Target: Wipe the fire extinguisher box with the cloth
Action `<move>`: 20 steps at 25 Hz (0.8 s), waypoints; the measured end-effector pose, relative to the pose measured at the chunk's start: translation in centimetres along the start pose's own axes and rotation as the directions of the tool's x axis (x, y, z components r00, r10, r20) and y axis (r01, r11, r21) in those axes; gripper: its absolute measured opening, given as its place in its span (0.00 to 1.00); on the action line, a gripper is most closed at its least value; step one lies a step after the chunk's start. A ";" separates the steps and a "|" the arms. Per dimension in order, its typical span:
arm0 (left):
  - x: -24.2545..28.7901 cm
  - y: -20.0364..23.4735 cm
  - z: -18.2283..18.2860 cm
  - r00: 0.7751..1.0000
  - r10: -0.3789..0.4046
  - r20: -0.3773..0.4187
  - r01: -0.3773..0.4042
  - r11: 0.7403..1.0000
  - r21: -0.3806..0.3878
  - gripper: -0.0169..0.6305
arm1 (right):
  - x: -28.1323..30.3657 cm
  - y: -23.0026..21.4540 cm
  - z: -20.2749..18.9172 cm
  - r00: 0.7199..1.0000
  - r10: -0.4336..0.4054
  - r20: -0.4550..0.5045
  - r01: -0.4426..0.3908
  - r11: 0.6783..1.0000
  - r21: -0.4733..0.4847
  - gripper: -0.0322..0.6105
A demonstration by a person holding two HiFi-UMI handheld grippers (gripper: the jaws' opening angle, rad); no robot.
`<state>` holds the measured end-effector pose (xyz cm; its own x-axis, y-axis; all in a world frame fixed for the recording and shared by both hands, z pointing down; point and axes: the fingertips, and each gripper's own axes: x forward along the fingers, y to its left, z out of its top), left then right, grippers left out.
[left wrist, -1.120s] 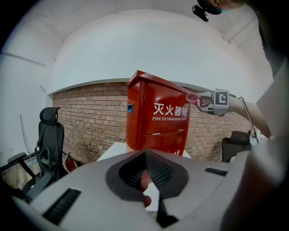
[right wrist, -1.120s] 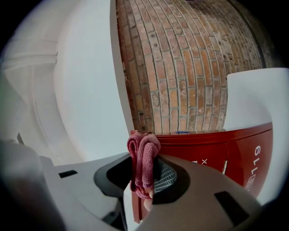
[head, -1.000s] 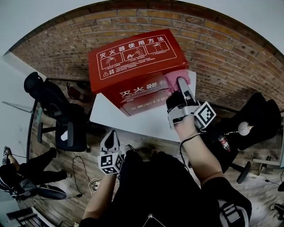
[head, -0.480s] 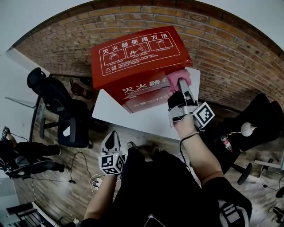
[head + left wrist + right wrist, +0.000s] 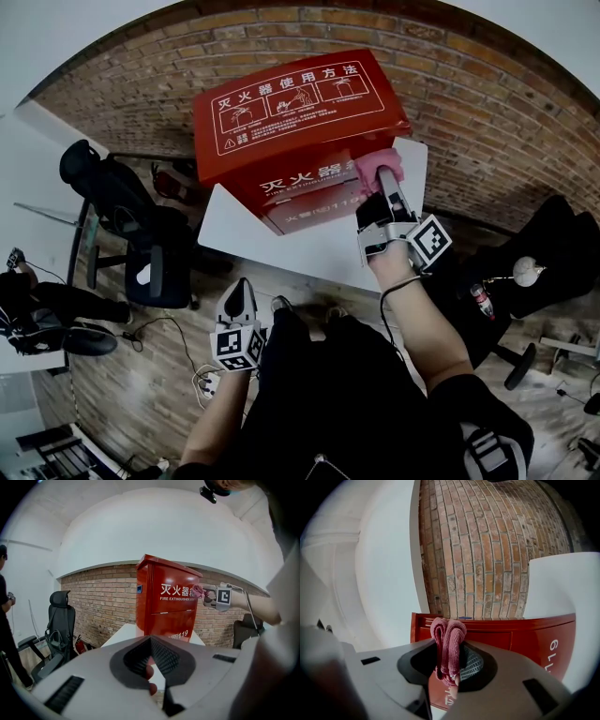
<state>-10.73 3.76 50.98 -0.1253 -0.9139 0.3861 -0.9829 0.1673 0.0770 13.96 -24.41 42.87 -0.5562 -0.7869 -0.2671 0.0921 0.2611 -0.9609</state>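
A red fire extinguisher box (image 5: 291, 131) with white print stands on a white table (image 5: 281, 246) against a brick wall; it also shows in the left gripper view (image 5: 166, 604) and right gripper view (image 5: 520, 637). My right gripper (image 5: 382, 178) is shut on a folded pink cloth (image 5: 377, 167) (image 5: 447, 646) and presses it on the box's front face at its right edge. The cloth also shows in the left gripper view (image 5: 198, 591). My left gripper (image 5: 236, 298) hangs low in front of the table, its jaws shut with nothing between them, well apart from the box.
A black office chair (image 5: 127, 225) stands left of the table. A second dark chair (image 5: 548, 248) and a bottle (image 5: 480, 302) are at the right. A person (image 5: 37, 309) sits at the far left. Cables lie on the wooden floor (image 5: 159, 375).
The box and table have shifted slightly in the head view as the head moved. The right gripper with the cloth stays at the box's right front edge. The left gripper has barely moved.
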 end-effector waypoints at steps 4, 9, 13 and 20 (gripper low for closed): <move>-0.1 0.1 -0.2 1.000 0.003 -0.002 -0.003 1.000 -0.002 0.07 | -0.3 -1.2 -0.1 1.000 -0.022 -0.004 0.022 1.000 -0.011 0.22; -0.3 0.1 -0.4 1.000 0.004 -0.007 -0.004 1.000 -0.001 0.07 | -0.6 -2.4 -0.3 0.999 -0.042 -0.006 0.042 0.999 -0.013 0.22; -0.4 0.3 -0.6 1.000 0.007 -0.014 -0.007 1.000 0.001 0.07 | -0.7 -3.1 -0.4 0.998 -0.056 -0.004 0.056 0.998 -0.019 0.22; -0.6 0.3 -0.7 1.000 0.012 -0.016 -0.012 1.000 0.004 0.07 | -1.0 -4.5 -0.4 0.997 -0.074 -0.008 0.074 0.997 -0.023 0.22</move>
<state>-10.82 4.61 51.44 -0.1351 -0.9056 0.4020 -0.9818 0.1770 0.0687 13.79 -24.53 47.51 -0.5681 -0.7996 -0.1949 0.0321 0.2151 -0.9761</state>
